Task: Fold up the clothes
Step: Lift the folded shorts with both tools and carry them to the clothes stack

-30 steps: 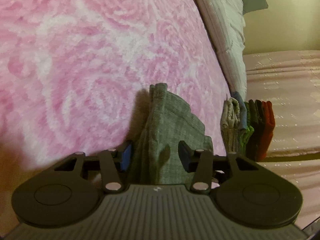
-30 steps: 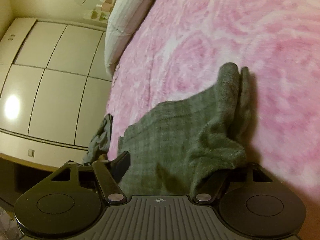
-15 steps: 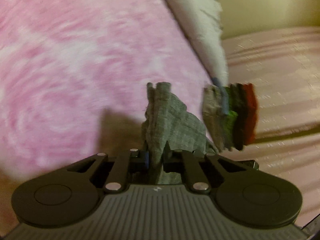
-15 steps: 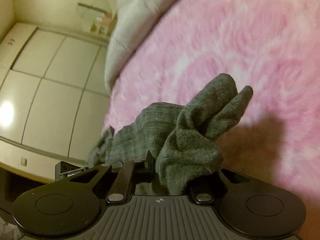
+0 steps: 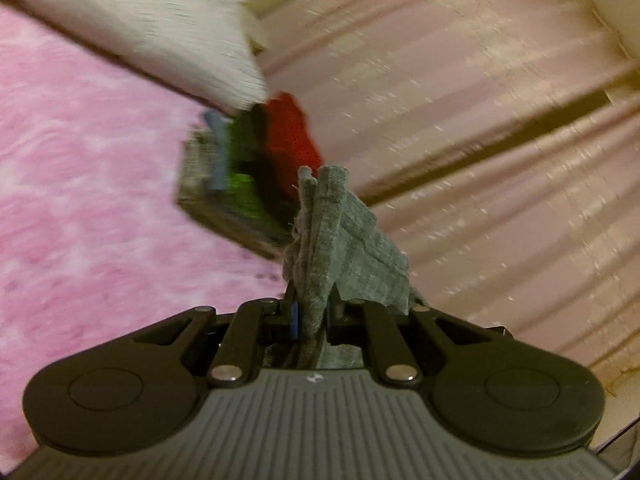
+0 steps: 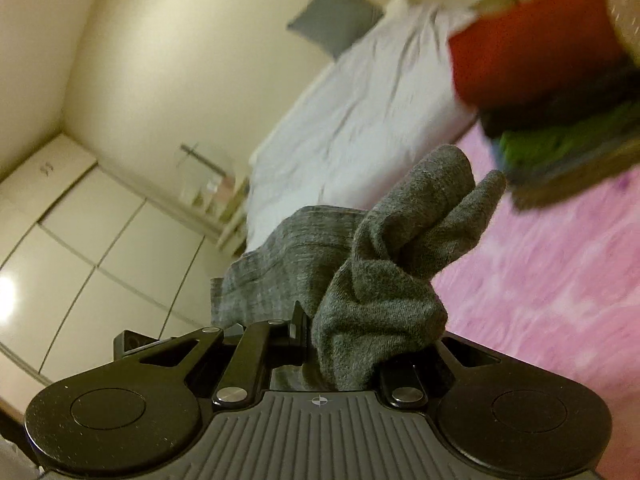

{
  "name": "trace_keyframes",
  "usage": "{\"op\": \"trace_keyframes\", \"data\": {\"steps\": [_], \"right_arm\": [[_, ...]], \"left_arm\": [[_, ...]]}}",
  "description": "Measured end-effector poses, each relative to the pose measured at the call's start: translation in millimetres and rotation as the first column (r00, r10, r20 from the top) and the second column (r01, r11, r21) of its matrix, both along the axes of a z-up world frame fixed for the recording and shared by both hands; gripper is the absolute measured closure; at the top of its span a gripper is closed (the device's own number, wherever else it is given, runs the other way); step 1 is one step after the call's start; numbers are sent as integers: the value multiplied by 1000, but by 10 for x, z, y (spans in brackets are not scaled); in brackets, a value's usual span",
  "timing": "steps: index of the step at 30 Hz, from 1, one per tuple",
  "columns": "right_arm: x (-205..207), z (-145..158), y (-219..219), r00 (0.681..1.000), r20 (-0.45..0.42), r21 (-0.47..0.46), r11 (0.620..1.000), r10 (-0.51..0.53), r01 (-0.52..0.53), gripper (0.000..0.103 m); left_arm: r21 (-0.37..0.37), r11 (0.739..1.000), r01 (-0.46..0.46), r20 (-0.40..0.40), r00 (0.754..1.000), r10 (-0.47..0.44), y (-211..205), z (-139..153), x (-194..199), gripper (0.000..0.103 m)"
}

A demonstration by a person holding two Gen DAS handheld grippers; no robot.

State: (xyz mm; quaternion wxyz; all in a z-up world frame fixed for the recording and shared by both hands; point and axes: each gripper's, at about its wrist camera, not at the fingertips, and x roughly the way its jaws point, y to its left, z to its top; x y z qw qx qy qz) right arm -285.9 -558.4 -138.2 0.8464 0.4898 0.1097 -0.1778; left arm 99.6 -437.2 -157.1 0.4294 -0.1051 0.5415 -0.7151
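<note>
Left claw [image 5: 310, 316]: I have it pinching one end of the grey garment [image 5: 340, 236].
Right claw [image 6: 340, 344]: pinching the other bunched end [image 6: 384, 280], so it hangs clear of the pink bed [image 5: 92, 200].
Stack [image 5: 248, 168]: folded clothes, my likely drop spot.

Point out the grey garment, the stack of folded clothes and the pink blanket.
grey garment [image 5: 320, 216]: left wrist view, bunched upright edge.
stack of folded clothes [image 6: 532, 48]: right wrist view, red top piece.
pink blanket [image 5: 88, 184]: left wrist view, bare fuzzy surface.
</note>
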Motion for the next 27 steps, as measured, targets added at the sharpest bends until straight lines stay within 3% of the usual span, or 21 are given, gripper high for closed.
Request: {"op": "trace_keyframes", "data": {"steps": [7, 13, 20, 27], "right_arm": [[-543, 568, -527, 997, -30, -67, 996, -68, 66, 93], [-801, 758, -1530, 995, -74, -75, 995, -71, 65, 93], [-970, 699, -2753, 992, -113, -60, 997, -50, 43, 93], [-920, 328, -3725, 993, -100, 40, 997, -58, 62, 93]], "left_arm": [[-20, 998, 57, 32, 998, -57, -972, 499, -680, 95], [5, 1000, 18, 42, 999, -18, -2056, 552, -1042, 95], [54, 999, -6, 85, 996, 1, -3274, 421, -1234, 95], [105, 994, -14, 150, 989, -2, -4079, 264, -1192, 95]]}}
